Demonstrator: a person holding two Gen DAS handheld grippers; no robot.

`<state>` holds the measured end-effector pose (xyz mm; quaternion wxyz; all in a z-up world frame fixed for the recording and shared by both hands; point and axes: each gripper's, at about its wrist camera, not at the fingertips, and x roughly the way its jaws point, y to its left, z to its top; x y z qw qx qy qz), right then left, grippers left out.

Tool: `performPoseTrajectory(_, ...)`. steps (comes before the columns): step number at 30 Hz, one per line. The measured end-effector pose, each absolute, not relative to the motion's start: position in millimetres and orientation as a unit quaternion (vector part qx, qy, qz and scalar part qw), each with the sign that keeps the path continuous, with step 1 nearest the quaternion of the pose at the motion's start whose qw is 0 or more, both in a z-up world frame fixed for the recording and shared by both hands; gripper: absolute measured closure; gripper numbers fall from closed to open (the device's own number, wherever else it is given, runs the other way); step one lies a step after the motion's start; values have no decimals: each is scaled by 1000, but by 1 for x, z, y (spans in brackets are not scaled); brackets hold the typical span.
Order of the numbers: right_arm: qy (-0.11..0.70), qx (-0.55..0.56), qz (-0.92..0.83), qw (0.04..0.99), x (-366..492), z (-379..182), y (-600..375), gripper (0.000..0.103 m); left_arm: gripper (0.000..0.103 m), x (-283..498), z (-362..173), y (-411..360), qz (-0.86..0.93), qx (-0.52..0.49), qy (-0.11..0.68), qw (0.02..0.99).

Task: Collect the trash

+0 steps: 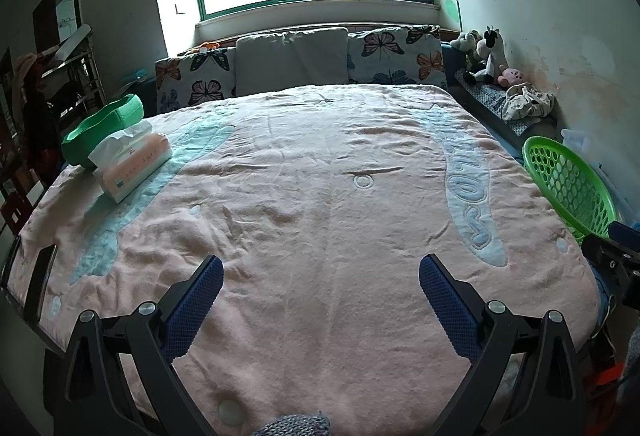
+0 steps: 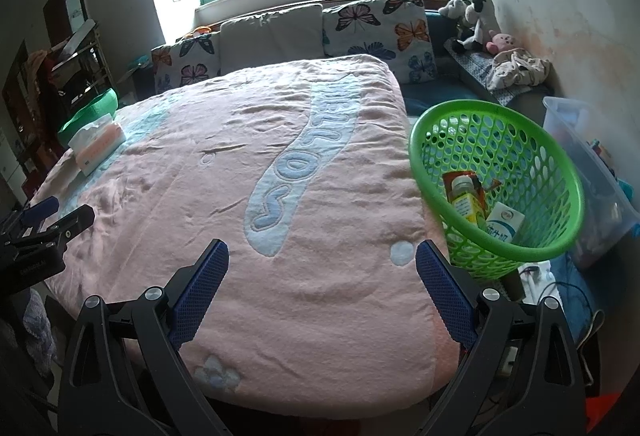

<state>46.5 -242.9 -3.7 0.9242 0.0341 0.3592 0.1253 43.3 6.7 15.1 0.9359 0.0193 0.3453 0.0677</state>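
Observation:
A green mesh basket [image 2: 496, 139] stands at the bed's right edge. It holds a yellow drink carton [image 2: 466, 205], a white milk carton [image 2: 502, 226] and a red wrapper [image 2: 460, 175]. The basket also shows in the left wrist view [image 1: 568, 183]. My right gripper [image 2: 322, 260] is open and empty above the pink blanket [image 2: 320, 296], just left of the basket. My left gripper [image 1: 320, 272] is open and empty over the blanket's near end [image 1: 300, 195]. It also shows at the left edge of the right wrist view [image 2: 52, 215].
A tissue pack [image 1: 132, 163] and a green fabric bin [image 1: 104, 123] sit at the bed's left side. Pillows [image 1: 292, 63] line the head. Plush toys [image 1: 488, 55] and crumpled cloth [image 1: 528, 99] lie on a side ledge. A clear plastic box [image 2: 588, 171] stands right of the basket.

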Motion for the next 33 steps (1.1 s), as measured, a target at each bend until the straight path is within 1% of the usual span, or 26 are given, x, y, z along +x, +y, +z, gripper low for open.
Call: performPoseTrajectory(33,361,35,129,923,47,-7,-238,9,8,43,8,7,71,12,351,934)
